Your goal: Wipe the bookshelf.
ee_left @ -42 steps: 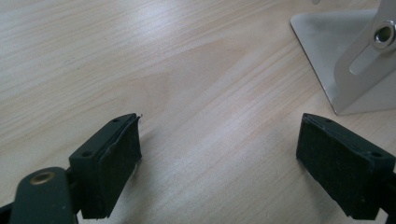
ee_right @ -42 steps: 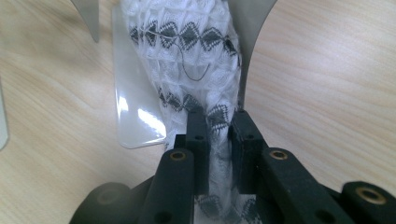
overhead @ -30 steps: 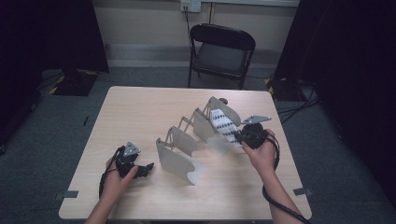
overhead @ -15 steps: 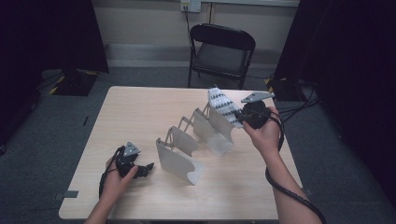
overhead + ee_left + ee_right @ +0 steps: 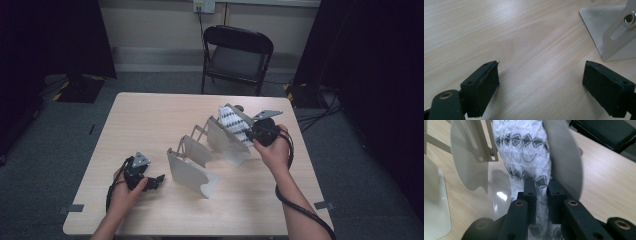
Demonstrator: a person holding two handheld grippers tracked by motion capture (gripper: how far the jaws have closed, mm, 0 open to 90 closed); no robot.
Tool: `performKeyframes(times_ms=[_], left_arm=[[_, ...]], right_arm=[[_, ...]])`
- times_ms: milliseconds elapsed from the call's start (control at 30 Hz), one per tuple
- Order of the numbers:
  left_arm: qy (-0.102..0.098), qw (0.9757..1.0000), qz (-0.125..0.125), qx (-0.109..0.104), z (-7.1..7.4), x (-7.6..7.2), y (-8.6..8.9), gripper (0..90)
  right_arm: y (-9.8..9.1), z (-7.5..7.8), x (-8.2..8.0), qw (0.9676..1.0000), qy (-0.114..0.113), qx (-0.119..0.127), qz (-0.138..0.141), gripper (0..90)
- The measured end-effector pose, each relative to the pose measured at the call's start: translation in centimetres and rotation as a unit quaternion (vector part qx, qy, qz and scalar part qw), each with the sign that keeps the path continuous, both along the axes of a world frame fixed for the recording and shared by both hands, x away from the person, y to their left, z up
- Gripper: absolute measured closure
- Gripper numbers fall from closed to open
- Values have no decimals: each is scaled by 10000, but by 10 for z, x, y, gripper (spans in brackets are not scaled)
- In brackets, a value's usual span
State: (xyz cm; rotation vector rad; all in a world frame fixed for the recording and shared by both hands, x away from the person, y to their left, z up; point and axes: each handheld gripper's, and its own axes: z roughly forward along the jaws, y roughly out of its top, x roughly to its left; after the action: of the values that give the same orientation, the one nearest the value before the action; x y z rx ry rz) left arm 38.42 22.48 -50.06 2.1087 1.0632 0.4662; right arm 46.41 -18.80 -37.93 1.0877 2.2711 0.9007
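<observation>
Fabric was the matter in hand: seen from the high view, a white knitted cloth with rows of dark diamond shapes (image 5: pixel 233 123) stood at the far right end of a grey metal accordion rack of thin rounded divider plates (image 5: pixel 192 172), which ran in a slanted line across the pale wooden table (image 5: pixel 145 117) from near left to far right. The right gripper (image 5: pixel 248 131) sat just right of the cloth, pointing left toward it, so the right hand (image 5: pixel 274 150) was by far the nearer one; the left gripper (image 5: pixel 152 181) rested well apart at the near left, beside the rack's nearest plate. The cloth's long axis looked tilted, rising up and away from the gripper toward the far left. From the left gripper view, that gripper (image 5: pixel 549 80) was released, jaws spread wide over bare table with nothing between them, a corner of the rack's plate (image 5: pixel 599 25) at far right. From the right gripper view, the right gripper (image 5: pixel 541 190) was clenched on the cloth (image 5: pixel 524 152), grasping its lower end, and the cloth ran straight away from the jaws between two plates, lengthwise along the gripper's own line.
</observation>
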Motion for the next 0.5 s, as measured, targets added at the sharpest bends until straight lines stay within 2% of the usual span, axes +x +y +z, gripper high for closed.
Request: performKeyframes(times_ms=[33, 200, 233, 267, 300, 500], left_arm=[[0, 10000, -6, -2, 0, 0, 0, 133], [1, 10000, -3, -1, 0, 0, 0, 133], [1, 10000, -3, -1, 0, 0, 0, 133], [2, 10000, 1, -11, 0, 0, 0, 133], [2, 10000, 1, -11, 0, 0, 0, 133], [2, 10000, -4, -4, 0, 0, 0, 133]], right_arm=[[0, 0, 0, 10000, 0, 0, 0, 799], [2, -24, 4, 9998, 159, 30, -72, 799], [2, -24, 4, 9998, 159, 30, -72, 799], [3, -32, 6, 9997, 214, 22, -89, 799], [3, -32, 6, 9997, 214, 22, -89, 799], [4, -53, 9, 9991, 395, -2, -176, 795]])
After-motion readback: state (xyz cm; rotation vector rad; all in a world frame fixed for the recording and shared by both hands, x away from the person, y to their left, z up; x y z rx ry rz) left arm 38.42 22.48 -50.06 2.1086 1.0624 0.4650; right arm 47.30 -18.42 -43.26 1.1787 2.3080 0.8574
